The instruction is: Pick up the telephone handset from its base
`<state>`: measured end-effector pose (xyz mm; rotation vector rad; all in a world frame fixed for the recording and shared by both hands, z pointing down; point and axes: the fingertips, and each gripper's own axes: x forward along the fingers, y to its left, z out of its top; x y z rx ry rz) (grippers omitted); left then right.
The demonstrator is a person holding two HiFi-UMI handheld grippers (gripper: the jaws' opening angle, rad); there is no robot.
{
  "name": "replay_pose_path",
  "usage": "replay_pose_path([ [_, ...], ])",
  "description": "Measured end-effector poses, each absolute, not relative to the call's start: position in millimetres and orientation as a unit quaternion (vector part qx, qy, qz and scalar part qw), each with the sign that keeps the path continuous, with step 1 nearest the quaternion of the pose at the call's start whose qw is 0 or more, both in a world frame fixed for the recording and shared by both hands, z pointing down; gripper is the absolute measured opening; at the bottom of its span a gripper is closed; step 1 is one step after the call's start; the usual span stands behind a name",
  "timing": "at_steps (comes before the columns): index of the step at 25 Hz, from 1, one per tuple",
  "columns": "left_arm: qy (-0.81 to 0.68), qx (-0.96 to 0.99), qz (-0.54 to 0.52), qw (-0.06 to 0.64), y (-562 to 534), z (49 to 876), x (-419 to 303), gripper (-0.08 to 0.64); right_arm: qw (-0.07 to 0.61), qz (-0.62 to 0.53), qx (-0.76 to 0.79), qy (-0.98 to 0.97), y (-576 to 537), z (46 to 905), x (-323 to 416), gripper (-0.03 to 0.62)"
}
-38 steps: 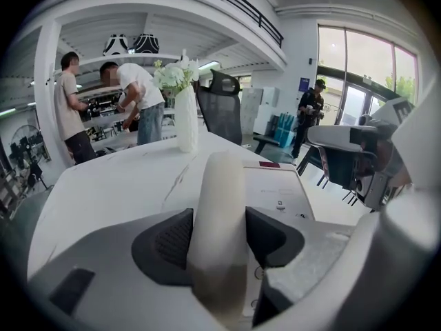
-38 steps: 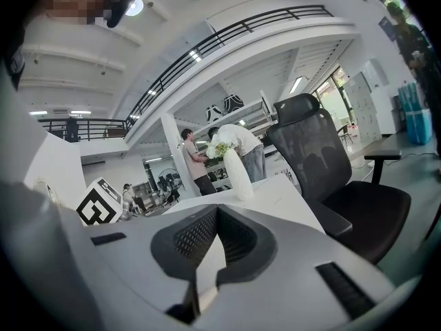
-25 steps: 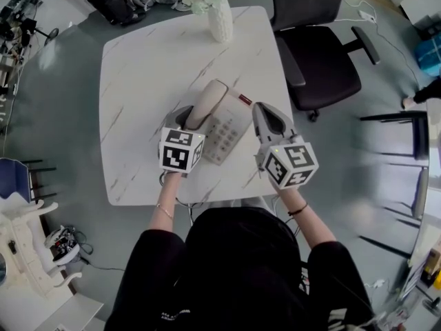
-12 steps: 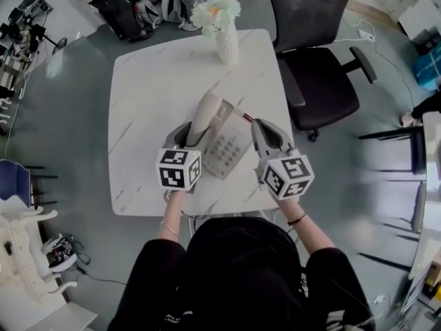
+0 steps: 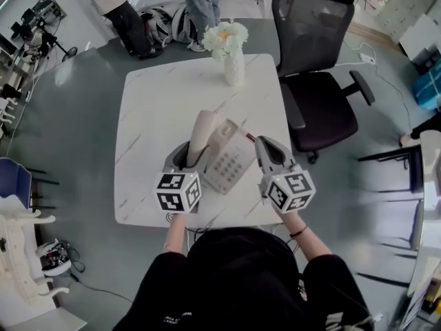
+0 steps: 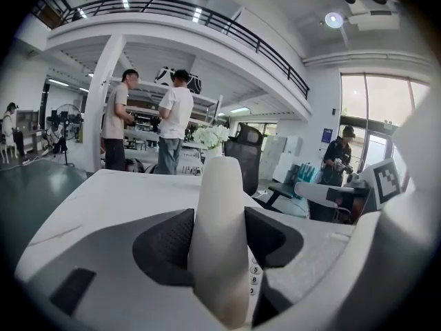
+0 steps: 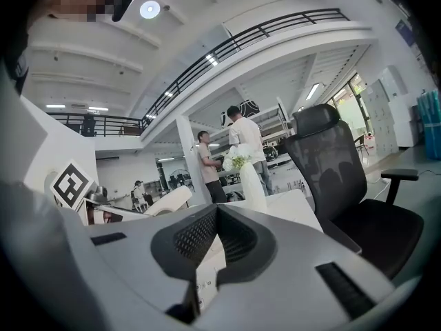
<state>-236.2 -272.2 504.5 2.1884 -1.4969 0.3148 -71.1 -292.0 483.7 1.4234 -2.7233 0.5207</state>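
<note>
Fingers [image 6: 165,243] of my left gripper [image 6: 219,238] are squeezing the handset [image 6: 219,185], one pad on each side. That view shows the grip best, and only there can I see the little number keys [image 6: 253,276] just under the handset. The handset fills the middle of that view and hides part of what is behind it.

From the head view, the handset slants with its far end up, over the left side of the base [image 5: 231,158]. The base sits near the front of the white counter [image 5: 151,116]. My right gripper [image 5: 266,143] is just to the right of the base. I cannot tell if it touches the base. In its own view its fingers [image 7: 196,236] are pressed together at the tips, with nothing held between them.

A vase of flowers [image 5: 233,59] stands at the far edge of the counter. A black chair [image 5: 317,81] is on the far right. Two people [image 5: 196,2] stand far past the counter, and the left gripper view shows one more person [image 6: 337,158] off to the right.
</note>
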Motion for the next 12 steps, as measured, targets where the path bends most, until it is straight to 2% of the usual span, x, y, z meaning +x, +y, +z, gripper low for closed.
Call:
replay_pose_path([
  [12,-0.583,0.775,0.063,0.236,-252.1,478.0,-262.3,0.216,-0.019,0.132,0.456,-0.880,-294.2,452.3,-70.7,-0.009],
])
